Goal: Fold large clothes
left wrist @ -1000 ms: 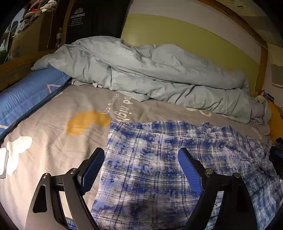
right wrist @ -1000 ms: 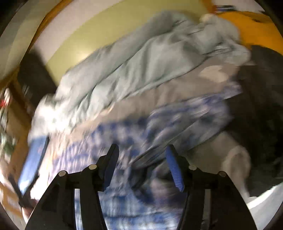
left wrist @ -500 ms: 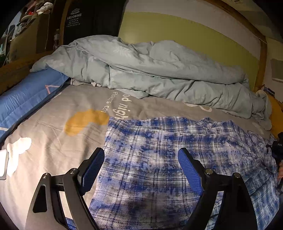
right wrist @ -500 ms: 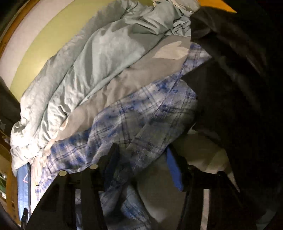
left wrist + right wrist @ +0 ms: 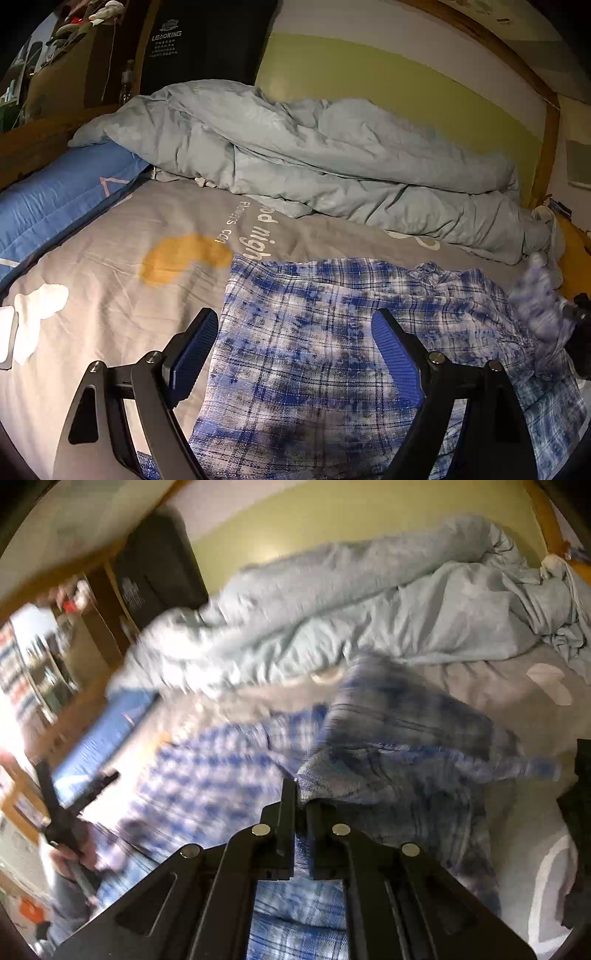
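A blue and white plaid shirt point(image 5: 314, 350) lies spread on the grey bed sheet point(image 5: 110, 266). My left gripper point(image 5: 291, 347) is open and empty, hovering over the shirt's left part. My right gripper point(image 5: 301, 801) is shut on a fold of the plaid shirt point(image 5: 388, 746) and lifts it off the bed; the image is motion-blurred. In the left wrist view the lifted cloth point(image 5: 535, 295) shows blurred at the far right, next to the dark right gripper point(image 5: 580, 332). The left gripper point(image 5: 66, 812) shows at the left of the right wrist view.
A crumpled pale green duvet point(image 5: 314, 158) lies along the headboard side. A blue pillow point(image 5: 55, 195) lies at the left. A dark garment point(image 5: 580, 812) lies at the right bed edge. A wooden bed frame point(image 5: 546, 122) and shelves point(image 5: 33, 664) border the bed.
My right gripper has closed on the shirt's edge and swung up and left with the cloth. The left gripper has stayed open over the shirt.
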